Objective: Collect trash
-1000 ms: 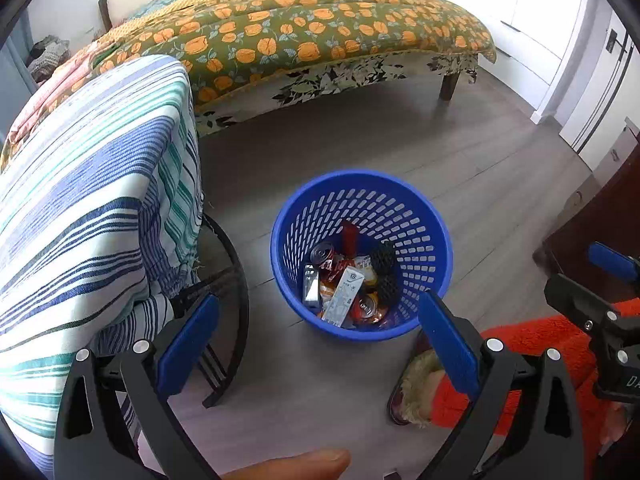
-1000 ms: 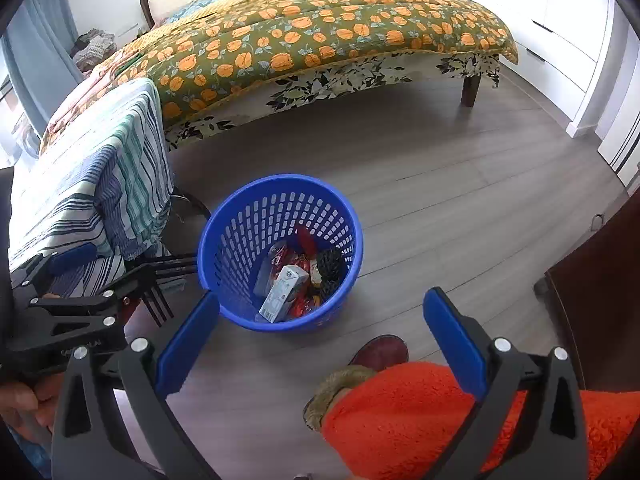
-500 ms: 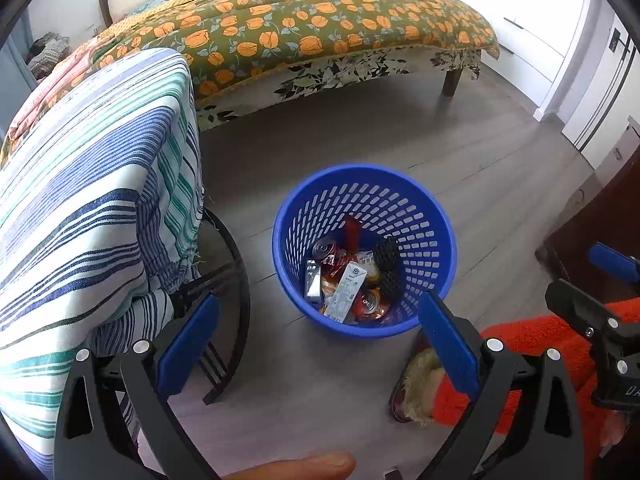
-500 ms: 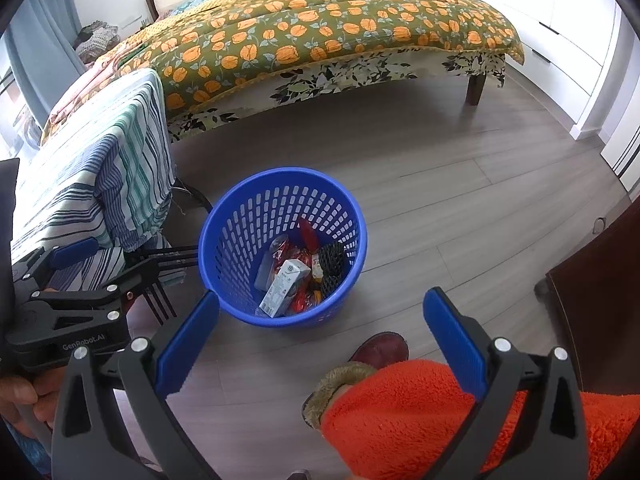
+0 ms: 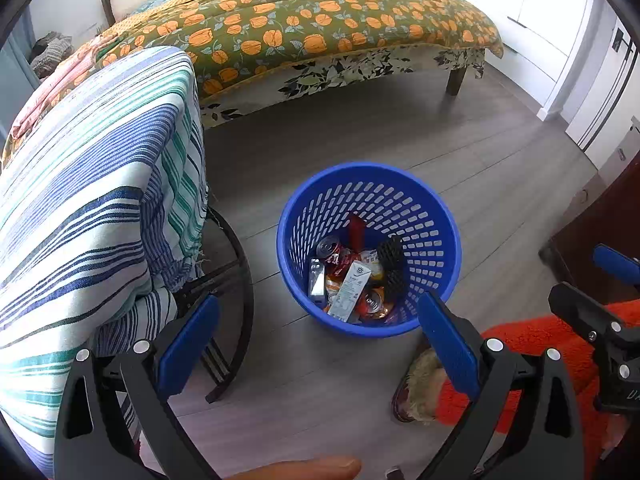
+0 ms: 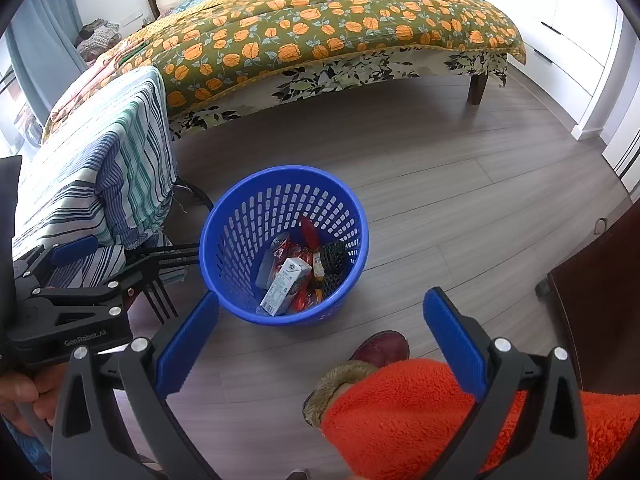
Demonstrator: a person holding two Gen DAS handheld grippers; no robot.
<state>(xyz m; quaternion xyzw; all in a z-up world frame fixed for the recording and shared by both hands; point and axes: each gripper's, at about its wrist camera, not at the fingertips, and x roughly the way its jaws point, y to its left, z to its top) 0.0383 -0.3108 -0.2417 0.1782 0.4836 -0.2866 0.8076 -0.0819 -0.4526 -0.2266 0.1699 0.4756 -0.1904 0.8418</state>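
Both the left gripper [image 5: 316, 332] and the right gripper [image 6: 320, 328] hang above the floor [image 6: 460, 200] with jaws wide apart, holding nothing. Just beyond them the blue basket [image 6: 216, 236] stands on the floor near the bed [image 6: 340, 28], with cans and a carton [image 6: 286, 286] already inside. No loose trash shows on the floor, so the sensible move is probably to scan around before reaching anywhere.

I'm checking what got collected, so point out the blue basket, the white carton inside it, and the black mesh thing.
blue basket [image 6: 236, 216]: right wrist view, on its inner left wall.
white carton [image 6: 286, 286]: right wrist view, on its printed front face.
black mesh thing [image 5: 390, 258]: left wrist view, on its upper netted part.
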